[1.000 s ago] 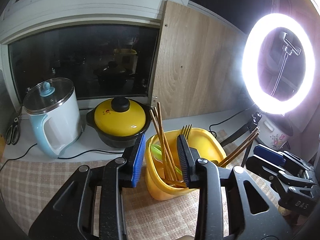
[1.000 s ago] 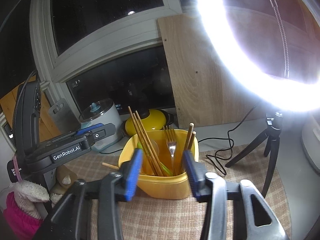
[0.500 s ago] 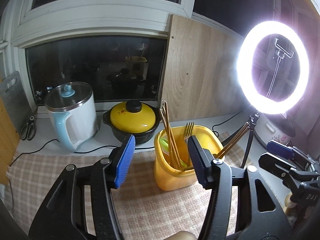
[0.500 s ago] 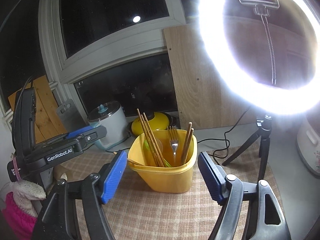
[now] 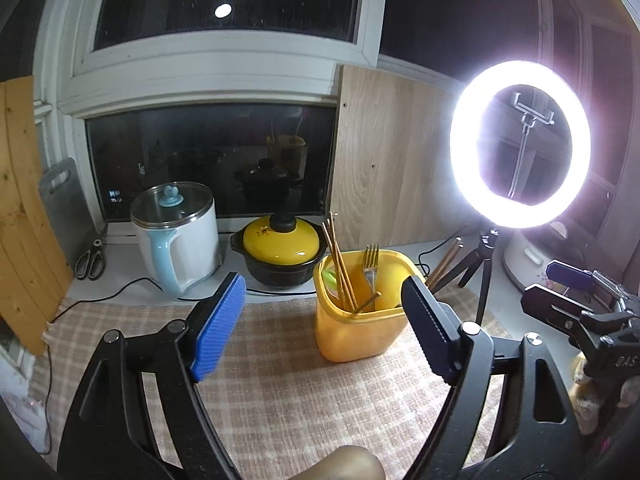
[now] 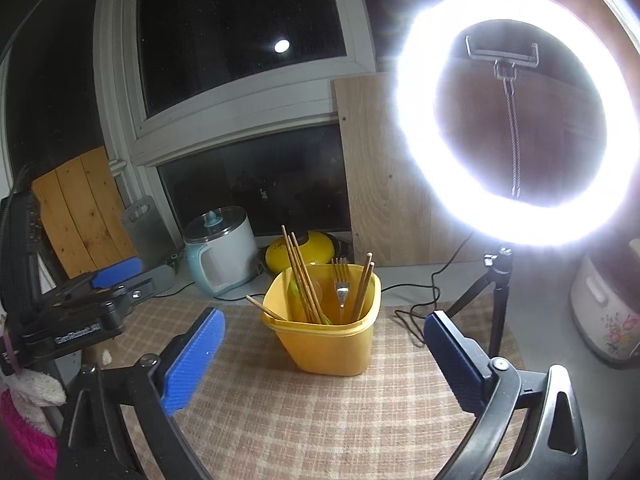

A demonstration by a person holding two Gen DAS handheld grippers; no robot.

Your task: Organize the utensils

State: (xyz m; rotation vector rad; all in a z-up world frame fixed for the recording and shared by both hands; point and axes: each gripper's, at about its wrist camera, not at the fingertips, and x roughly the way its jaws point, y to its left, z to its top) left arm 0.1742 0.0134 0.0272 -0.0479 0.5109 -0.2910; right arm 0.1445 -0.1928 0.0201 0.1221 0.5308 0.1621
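Observation:
A yellow plastic tub (image 5: 360, 332) (image 6: 332, 344) stands upright on the checked cloth (image 5: 280, 400). Wooden chopsticks (image 5: 340, 264) (image 6: 300, 272), a metal fork (image 5: 371, 266) (image 6: 341, 280) and something green stick out of it. My left gripper (image 5: 324, 312) hangs in front of the tub, jaws still opening, with nothing between the blue pads. My right gripper (image 6: 324, 336) also faces the tub from nearer me, its jaws widening, and it holds nothing. Each gripper shows at the edge of the other's view, the right gripper (image 5: 576, 300) and the left gripper (image 6: 80, 304).
Behind the tub stand a white and blue electric kettle (image 5: 176, 236), a yellow-lidded black pot (image 5: 282, 252) and a wooden board (image 5: 384, 168) leaning on the window. A lit ring light (image 5: 520, 152) on a tripod (image 6: 498, 300) stands right, beside a white rice cooker (image 6: 604, 320). Scissors (image 5: 90, 258) lie far left.
Both grippers have drawn back and up from the tub and their jaws have spread wide. The tub with its utensils has stayed where it was.

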